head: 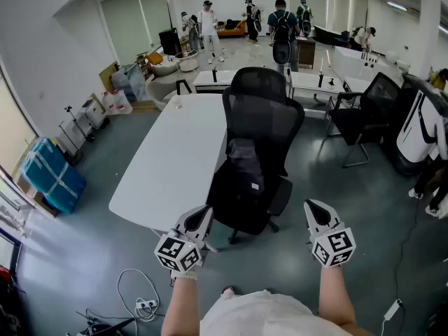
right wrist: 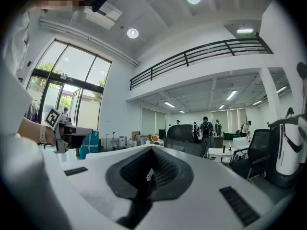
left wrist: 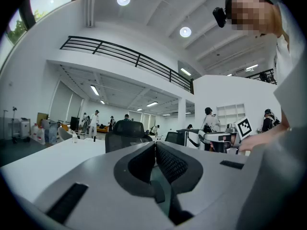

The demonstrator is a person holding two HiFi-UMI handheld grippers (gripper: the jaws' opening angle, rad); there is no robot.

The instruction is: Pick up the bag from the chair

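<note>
A dark grey bag (head: 246, 165) rests on the seat of a black mesh office chair (head: 269, 110), leaning against its backrest. Both grippers are held low in front of the chair, short of it and apart from the bag. My left gripper (head: 202, 214) is near the chair's front left, my right gripper (head: 313, 206) off its front right. In the left gripper view the jaws (left wrist: 154, 146) meet with nothing between them, and the chair's headrest (left wrist: 123, 128) shows beyond. In the right gripper view the jaws (right wrist: 152, 151) are likewise shut and empty.
A long white table (head: 175, 152) stands against the chair's left side. A second black chair (head: 364, 117) and a white and black bag (head: 420, 128) are at the right. Blue boxes (head: 49, 177) and floor cables (head: 136, 296) lie left. People (head: 280, 26) stand far back.
</note>
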